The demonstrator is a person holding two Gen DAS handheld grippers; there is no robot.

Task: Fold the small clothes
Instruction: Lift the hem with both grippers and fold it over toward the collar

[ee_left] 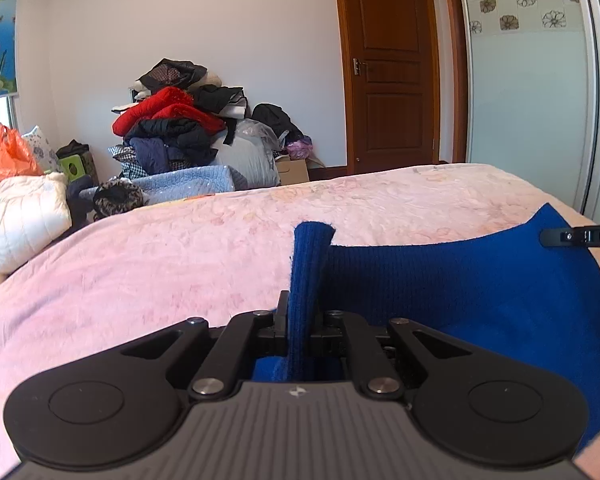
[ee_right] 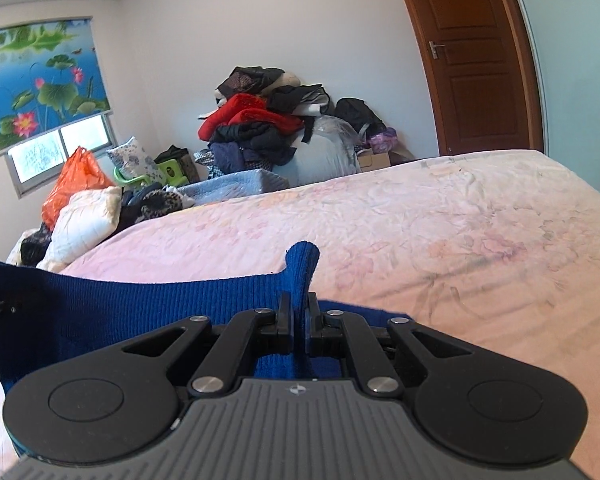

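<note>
Fingers on my left gripper (ee_left: 302, 312) are clamped tight on a bunched edge of the blue knit garment (ee_left: 460, 292), and a narrow roll of that ribbed cloth stands up between the pads and pokes out past their tips. My right gripper (ee_right: 299, 312) is pinched in the same way on another part of the same edge, with a rounded tab of blue fabric rising above its fingertips. Between the two grips I see the garment stretched as a band: from the left wrist camera it runs off to the right, where the black tip of my other gripper shows at the frame edge against the cloth; from the right wrist camera it runs off to the left. Under it lies the pink flowered bedspread (ee_right: 440, 232), which fills the middle of both views, and the lower part of the garment drops below the grippers toward that cover. I cannot tell whether its lower edge rests on the bed. Beyond the far side of the bed a heap of clothes (ee_left: 180, 120) in red, black and navy is stacked against the white wall. An orange plastic bag (ee_right: 76, 180) sits near the window at the left. At the right stands a brown wooden door (ee_left: 392, 64), shut.
</note>
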